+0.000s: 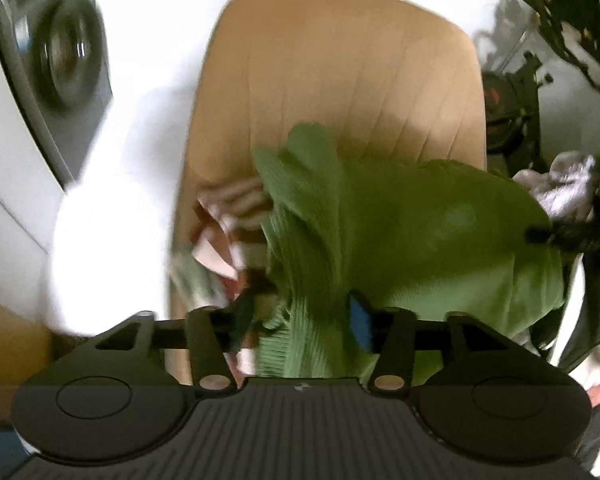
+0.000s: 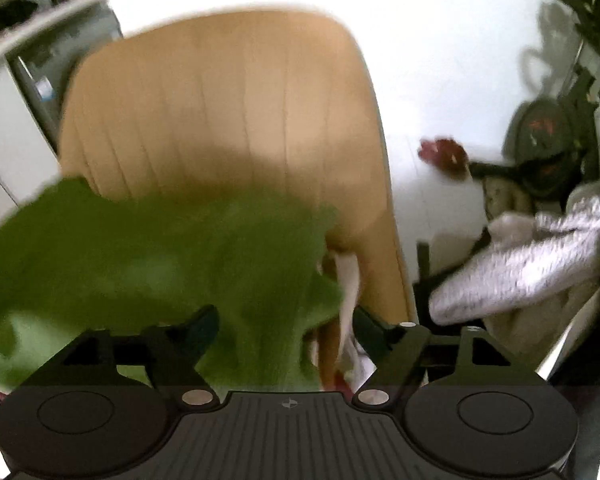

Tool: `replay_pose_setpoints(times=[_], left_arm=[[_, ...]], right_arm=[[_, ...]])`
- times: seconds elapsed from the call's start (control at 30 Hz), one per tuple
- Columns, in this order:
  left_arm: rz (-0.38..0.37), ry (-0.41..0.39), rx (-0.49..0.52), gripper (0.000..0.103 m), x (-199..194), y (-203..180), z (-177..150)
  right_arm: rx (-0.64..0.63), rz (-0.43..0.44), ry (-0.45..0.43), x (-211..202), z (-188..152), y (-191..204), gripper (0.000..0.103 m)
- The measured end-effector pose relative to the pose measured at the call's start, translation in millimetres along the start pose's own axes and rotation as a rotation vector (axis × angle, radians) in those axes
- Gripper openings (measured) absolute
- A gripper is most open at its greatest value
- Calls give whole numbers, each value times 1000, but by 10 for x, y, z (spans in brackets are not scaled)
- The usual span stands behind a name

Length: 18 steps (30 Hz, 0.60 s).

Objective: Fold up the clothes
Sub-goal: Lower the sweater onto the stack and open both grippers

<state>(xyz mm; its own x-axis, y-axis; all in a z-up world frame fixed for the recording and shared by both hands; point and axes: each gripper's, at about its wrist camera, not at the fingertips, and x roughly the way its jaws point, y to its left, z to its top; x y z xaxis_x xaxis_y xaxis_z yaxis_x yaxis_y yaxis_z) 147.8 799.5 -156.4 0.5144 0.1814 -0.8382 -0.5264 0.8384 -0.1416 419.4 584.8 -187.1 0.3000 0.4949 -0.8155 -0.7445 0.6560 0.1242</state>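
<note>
Green knit garment [image 1: 400, 232] hangs bunched over our tan chair's [image 1: 340, 72] seat, gathered between the spread fingers of our left gripper [image 1: 300, 320] and right gripper [image 2: 286, 324]; whether either grips is unclear.

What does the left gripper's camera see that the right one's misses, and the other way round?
Only the left wrist view shows a round dark speaker-like thing in a panel at far left, and a striped cloth tucked beside the green garment. Only the right wrist view shows a small dark red object on the white surface. Both show the green garment bunched between the camera's own fingers, the tan chair back behind it, and a pale grey garment off to the right. Both pictures are blurred.
</note>
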Motion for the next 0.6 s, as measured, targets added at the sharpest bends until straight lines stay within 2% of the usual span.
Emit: replay_pose_setpoints(times=[0.1, 0.2, 0.23, 0.37, 0.4, 0.43, 0.53, 0.6], left_arm=[[-2, -73, -14, 73, -276, -55, 29], [-54, -109, -2, 80, -388, -201, 59], [-75, -103, 12, 83, -365, -269, 67], [-172, -50, 68, 84, -139, -523, 62], [-175, -35, 66, 84, -55, -536, 56], [-174, -21, 60, 84, 30, -542, 50], [-107, 30, 11, 84, 330, -474, 7], [-81, 70, -3, 84, 500, -405, -55]], right_arm=[[11, 30, 1, -81, -8, 58, 91], [-1, 59, 46, -32, -41, 166, 98], [-7, 59, 61, 15, -63, 202, 98], [-41, 49, 110, 202, -165, 336, 100], [-56, 36, 114, 254, -195, 353, 101], [-71, 22, 118, 307, -226, 369, 101], [-86, -32, 140, 485, -295, 356, 102], [-74, -30, 164, 600, -323, 332, 102]])
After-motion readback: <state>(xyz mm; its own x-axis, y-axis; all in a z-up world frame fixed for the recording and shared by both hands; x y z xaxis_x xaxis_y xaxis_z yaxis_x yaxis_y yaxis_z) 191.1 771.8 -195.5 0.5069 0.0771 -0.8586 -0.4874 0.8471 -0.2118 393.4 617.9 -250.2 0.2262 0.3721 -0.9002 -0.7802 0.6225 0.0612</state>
